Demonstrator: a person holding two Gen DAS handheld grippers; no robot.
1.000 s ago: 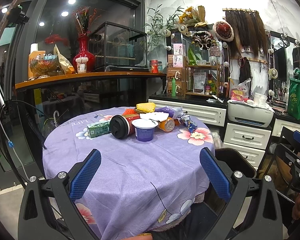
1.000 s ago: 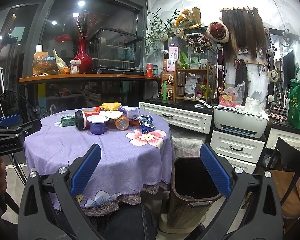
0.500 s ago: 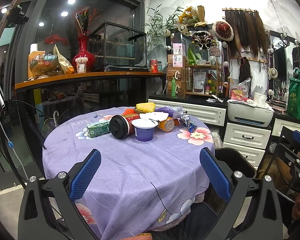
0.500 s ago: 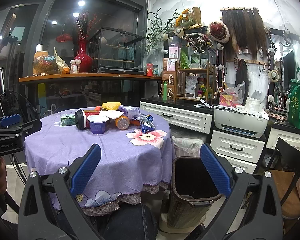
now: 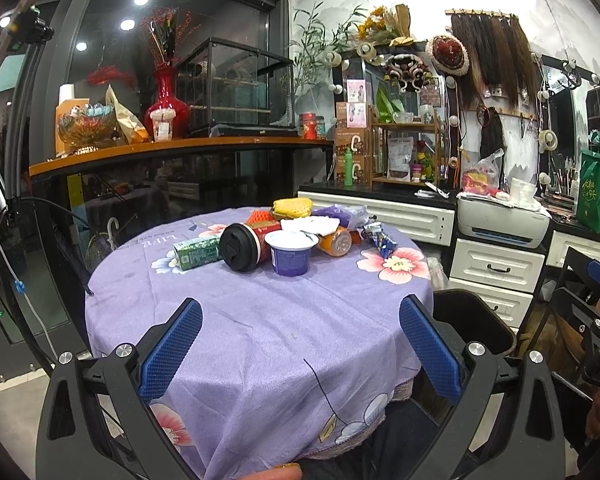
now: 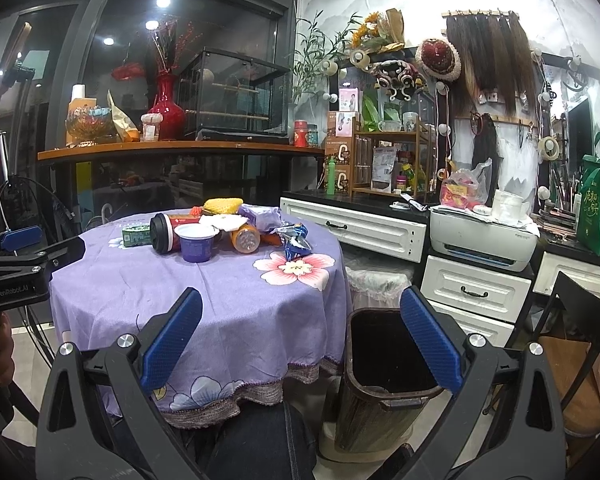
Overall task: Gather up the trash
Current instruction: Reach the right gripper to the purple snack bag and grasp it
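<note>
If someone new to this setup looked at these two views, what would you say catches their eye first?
Probably the pile of trash at the far side of the round table's purple floral tablecloth: a tipped coffee cup with a black lid, a purple yogurt cup standing upright and a green carton. Next, the dark open trash bin on the floor right of the table. Both the left gripper and right gripper are open and empty.

- "LIFE", seen upside down, printed on the purple tablecloth (image 5: 260,320) near its far left edge.
- "GenRobot.AI" in pale letters on the black body of the left gripper (image 6: 14,276), seen from the right wrist view.
- Gold Chinese characters on the green bag (image 6: 598,210); too small to make out.
</note>
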